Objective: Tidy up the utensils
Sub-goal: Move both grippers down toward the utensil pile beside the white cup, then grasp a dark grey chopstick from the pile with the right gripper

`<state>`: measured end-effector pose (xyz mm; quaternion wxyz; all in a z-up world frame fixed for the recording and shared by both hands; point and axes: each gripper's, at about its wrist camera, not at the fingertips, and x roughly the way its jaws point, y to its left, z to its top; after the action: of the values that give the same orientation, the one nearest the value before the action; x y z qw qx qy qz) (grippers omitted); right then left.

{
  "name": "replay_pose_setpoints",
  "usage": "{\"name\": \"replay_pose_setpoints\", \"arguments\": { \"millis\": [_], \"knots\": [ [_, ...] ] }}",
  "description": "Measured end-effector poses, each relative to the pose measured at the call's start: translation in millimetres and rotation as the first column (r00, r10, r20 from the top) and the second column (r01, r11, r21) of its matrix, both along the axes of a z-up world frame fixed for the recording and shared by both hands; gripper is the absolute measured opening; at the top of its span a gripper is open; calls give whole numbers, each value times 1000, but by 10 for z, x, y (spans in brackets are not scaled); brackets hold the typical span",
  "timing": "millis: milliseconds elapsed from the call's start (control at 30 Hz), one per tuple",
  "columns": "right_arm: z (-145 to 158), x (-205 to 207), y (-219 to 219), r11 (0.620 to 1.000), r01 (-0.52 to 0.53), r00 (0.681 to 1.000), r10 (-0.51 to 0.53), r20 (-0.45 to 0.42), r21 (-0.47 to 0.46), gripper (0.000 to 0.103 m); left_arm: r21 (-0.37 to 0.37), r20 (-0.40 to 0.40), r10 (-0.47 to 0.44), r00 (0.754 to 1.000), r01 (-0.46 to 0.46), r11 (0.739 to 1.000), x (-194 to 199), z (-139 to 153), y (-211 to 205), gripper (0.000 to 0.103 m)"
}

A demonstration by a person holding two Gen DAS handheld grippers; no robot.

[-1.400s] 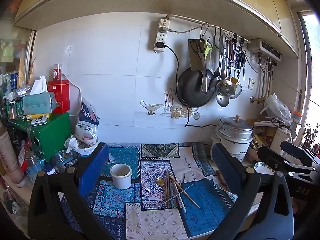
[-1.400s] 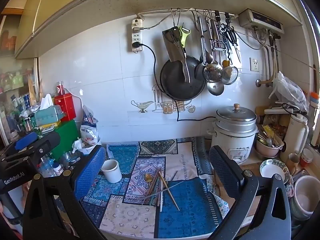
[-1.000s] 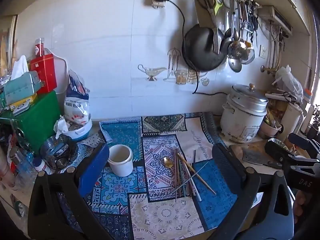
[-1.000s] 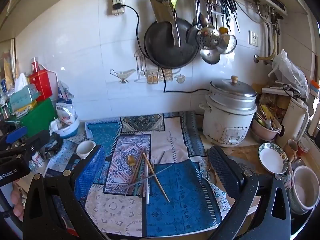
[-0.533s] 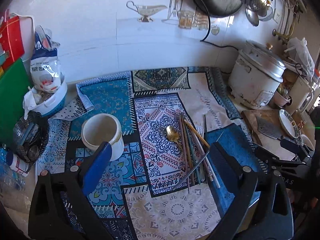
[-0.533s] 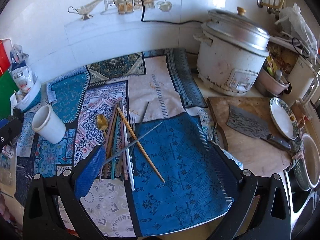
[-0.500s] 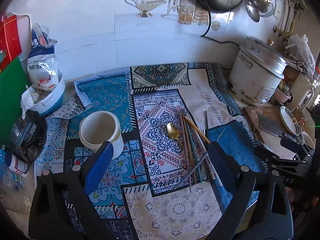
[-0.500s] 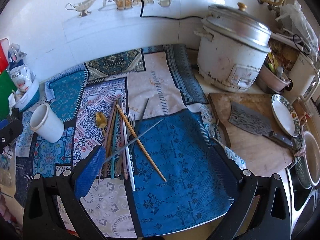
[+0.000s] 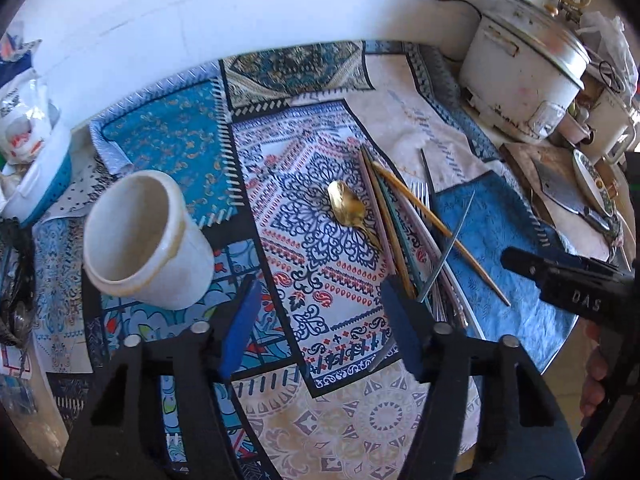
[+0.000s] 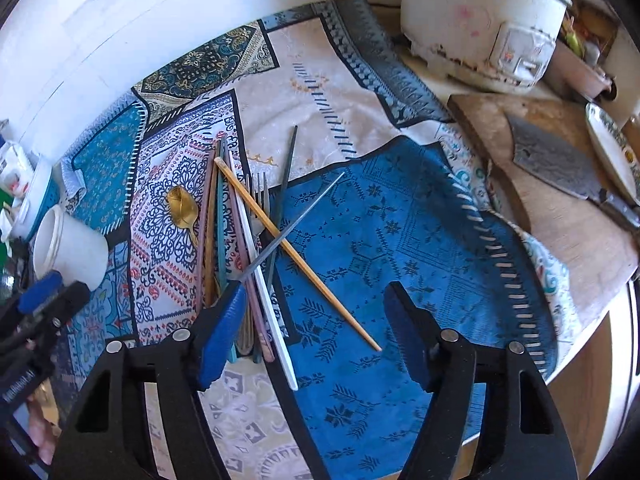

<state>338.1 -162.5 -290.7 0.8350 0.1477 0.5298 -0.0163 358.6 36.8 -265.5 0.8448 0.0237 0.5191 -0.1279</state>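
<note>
A loose pile of chopsticks (image 9: 394, 216), a fork (image 10: 260, 190) and a gold spoon (image 9: 346, 204) lies on the patterned cloth (image 9: 320, 128). A white cup (image 9: 140, 236) stands upright to their left. My left gripper (image 9: 320, 284) hangs over the cloth between the cup and the pile, its jaws closing with nothing between them. My right gripper (image 10: 316, 292) is over the near ends of the utensils, its jaws closing too. The wooden chopstick (image 10: 296, 256) runs between its pads untouched, and its left pad (image 10: 220, 328) covers the pile's near ends.
A rice cooker (image 10: 480, 20) stands at the back right. Beside it, a cleaver (image 10: 560, 164) lies on a wooden board (image 10: 560, 240), with a plate (image 10: 612, 148) at its right. Bags and a tub (image 9: 24, 140) crowd the far left. The counter's front edge is close below.
Both grippers have dropped toward the counter and tilted downward, so the wall and hanging pans have left view. Both pairs of jaws have narrowed. The utensils and the cup lie where they were.
</note>
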Motion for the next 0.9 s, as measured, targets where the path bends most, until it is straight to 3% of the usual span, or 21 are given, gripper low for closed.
{"name": "replay_pose_setpoints", "arguments": {
  "millis": [167, 300, 500, 600, 667, 900],
  "knots": [
    [-185, 201, 35, 992, -30, 998, 37, -55, 126, 55, 24, -52, 1, 999, 0, 1000, 111, -165, -76, 53],
    [-363, 350, 72, 968, -28, 992, 58, -114, 251, 53, 33, -89, 30, 996, -27, 999, 180, -251, -89, 53],
    [-554, 541, 89, 946, 7, 984, 51, -172, 323, 47, 40, -116, 61, 991, -56, 998, 240, -302, -75, 53],
    [-577, 614, 84, 948, 8, 982, 52, -181, 318, 43, 53, -118, 64, 991, -58, 997, 256, -303, -81, 53],
    [-573, 654, 116, 952, -11, 980, 71, -186, 306, 32, 55, -120, 67, 990, -61, 997, 264, -302, -86, 53],
    [-573, 734, 151, 961, -40, 973, 99, -207, 273, 23, 34, -149, 69, 986, -64, 997, 355, -339, -117, 53]
  ]
}}
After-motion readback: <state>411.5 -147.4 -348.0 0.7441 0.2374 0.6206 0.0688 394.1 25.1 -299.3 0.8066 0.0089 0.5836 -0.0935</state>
